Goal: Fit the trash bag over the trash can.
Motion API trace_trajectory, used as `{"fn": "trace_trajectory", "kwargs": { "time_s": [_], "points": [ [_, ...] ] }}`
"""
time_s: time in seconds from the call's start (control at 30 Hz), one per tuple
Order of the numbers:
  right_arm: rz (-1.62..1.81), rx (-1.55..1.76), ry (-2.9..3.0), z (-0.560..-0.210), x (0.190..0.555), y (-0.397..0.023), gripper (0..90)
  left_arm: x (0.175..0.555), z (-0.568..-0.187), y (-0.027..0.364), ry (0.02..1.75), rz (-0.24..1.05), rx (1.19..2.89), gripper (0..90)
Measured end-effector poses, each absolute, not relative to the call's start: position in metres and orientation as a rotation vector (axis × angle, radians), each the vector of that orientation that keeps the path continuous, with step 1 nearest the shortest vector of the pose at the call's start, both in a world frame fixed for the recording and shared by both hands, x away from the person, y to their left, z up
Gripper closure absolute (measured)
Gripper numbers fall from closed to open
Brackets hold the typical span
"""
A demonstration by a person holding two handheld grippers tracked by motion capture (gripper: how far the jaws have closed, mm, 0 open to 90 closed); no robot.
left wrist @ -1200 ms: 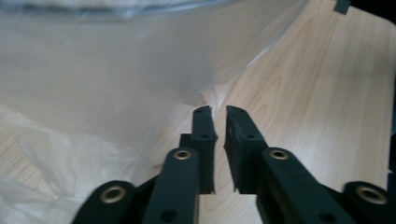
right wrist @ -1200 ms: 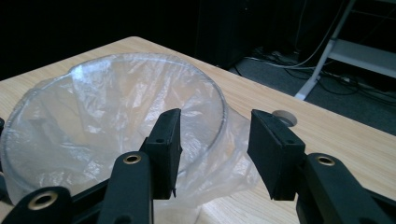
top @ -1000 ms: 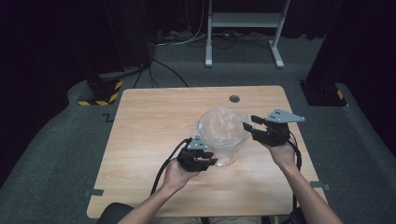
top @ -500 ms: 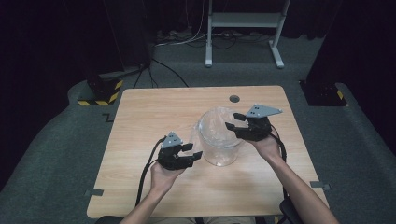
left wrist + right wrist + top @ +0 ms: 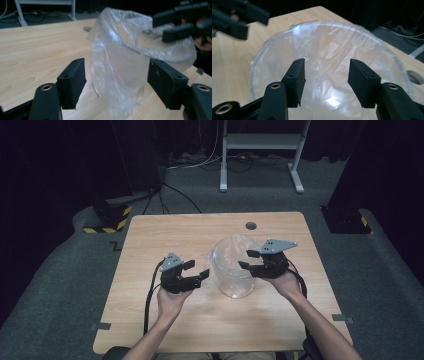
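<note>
High view, bag-lined clear container point(image 5: 234, 270) mid-table, left gripper point(image 5: 197, 276) jaws just opening beside it, right gripper point(image 5: 247, 260) jaws parted at rim.

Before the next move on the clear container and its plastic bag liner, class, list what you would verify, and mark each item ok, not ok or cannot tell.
1. Clear container stands upright on the wooden table: ok.
2. Plastic bag lines the container and drapes over its rim on the left tongs' side: ok.
3. Left tongs are free of the bag: ok; the jaws have just been opening, and the left gripper view shows the film hanging between them with gaps at both pads.
4. Right tongs are open, above the container's mouth: ok.
5. Bag folded over the rim all the way round: cannot tell.
</note>
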State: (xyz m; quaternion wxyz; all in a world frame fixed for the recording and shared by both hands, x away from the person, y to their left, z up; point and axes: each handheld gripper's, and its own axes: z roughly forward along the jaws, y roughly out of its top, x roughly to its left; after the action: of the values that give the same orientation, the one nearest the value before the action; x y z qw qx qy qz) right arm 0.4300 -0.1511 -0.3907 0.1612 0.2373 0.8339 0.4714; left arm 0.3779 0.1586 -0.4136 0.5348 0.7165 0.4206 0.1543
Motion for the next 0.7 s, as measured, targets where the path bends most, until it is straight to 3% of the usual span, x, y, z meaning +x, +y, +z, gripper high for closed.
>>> {"fn": "trace_trajectory", "kwargs": {
  "time_s": [0.07, 0.27, 0.7],
  "points": [
    [1.341, 0.672, 2.392, -0.391, 0.424, -0.152, 47.5, 0.384, -0.412, 0.155, 1.023, 0.387, 1.696, 23.5],
    [1.333, 0.658, 2.412, -0.392, 0.408, -0.155, 48.6, 0.401, -0.408, 0.146, 1.032, 0.4, 1.673, 17.9],
    [1.411, 0.715, 2.386, -0.386, 0.381, -0.174, 48.2, 0.422, -0.408, 0.112, 0.977, 0.349, 1.736, 19.9]
  ]
}}
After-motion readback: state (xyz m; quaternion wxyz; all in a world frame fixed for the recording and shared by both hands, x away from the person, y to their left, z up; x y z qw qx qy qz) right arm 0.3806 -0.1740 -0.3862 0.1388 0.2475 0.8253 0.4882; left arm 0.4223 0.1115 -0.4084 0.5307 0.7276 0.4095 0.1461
